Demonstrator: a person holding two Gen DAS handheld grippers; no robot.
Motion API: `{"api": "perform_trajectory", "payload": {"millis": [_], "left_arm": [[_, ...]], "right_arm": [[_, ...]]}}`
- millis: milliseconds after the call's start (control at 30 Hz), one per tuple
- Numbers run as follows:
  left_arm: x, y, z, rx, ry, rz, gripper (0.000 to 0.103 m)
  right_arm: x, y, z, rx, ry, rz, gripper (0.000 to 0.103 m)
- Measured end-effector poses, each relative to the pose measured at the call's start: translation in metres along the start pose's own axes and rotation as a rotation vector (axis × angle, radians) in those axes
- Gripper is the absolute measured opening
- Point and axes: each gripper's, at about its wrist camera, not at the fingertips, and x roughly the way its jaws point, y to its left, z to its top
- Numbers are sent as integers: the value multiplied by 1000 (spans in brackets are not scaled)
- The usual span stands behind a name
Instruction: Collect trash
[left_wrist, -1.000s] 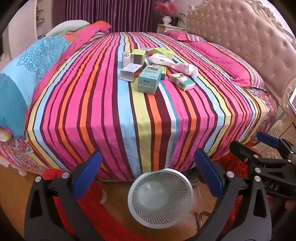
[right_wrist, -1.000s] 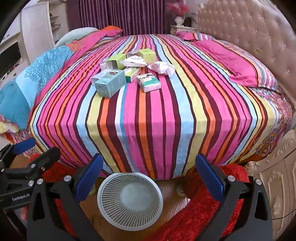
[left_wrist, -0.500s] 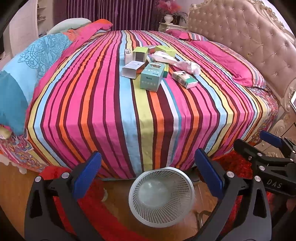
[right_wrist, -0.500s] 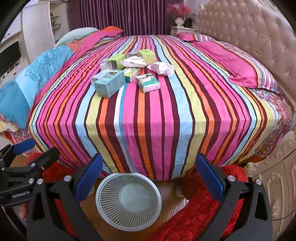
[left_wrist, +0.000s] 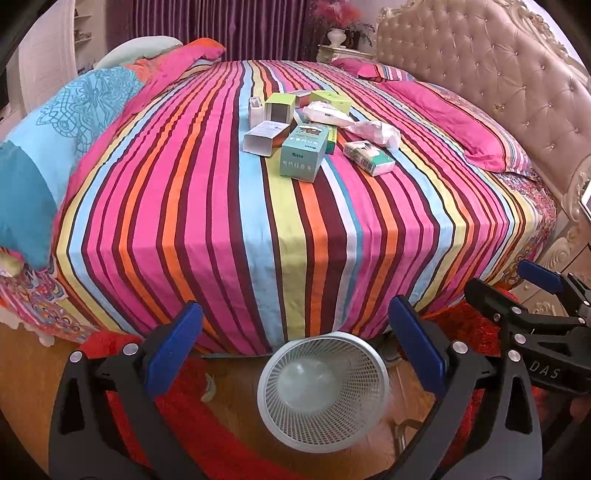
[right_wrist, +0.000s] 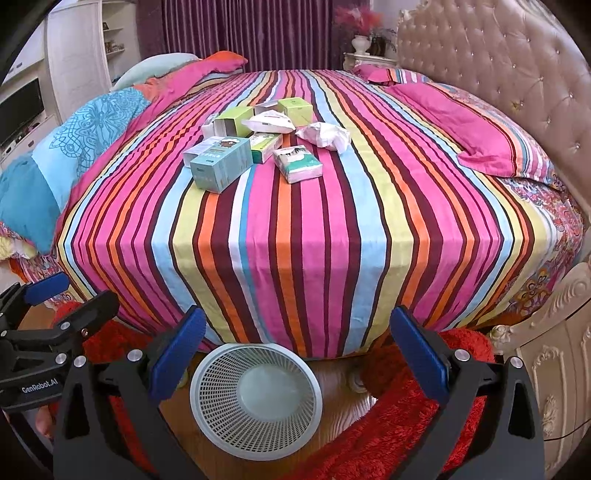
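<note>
Both grippers, left (left_wrist: 295, 347) and right (right_wrist: 297, 349), hold fingers apart above the white basket (right_wrist: 207, 402); boxes (left_wrist: 303, 151) on bed.

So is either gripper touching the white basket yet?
Apart. In the left wrist view the left gripper hangs open above the white basket standing on the floor; the right wrist view shows the right gripper likewise, jaws wide and empty.
</note>
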Motion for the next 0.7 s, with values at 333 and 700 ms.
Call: {"api": "perform_trajectory", "payload": {"millis": [333,700], "left_arm": [[-5,-2,2,7,-11,4,97],[-3,-1,1,3,-7,19,97]], "right_arm": [[-3,1,0,-6,-13,-9,96],[4,0,-2,-12,6,-17,96]]}}
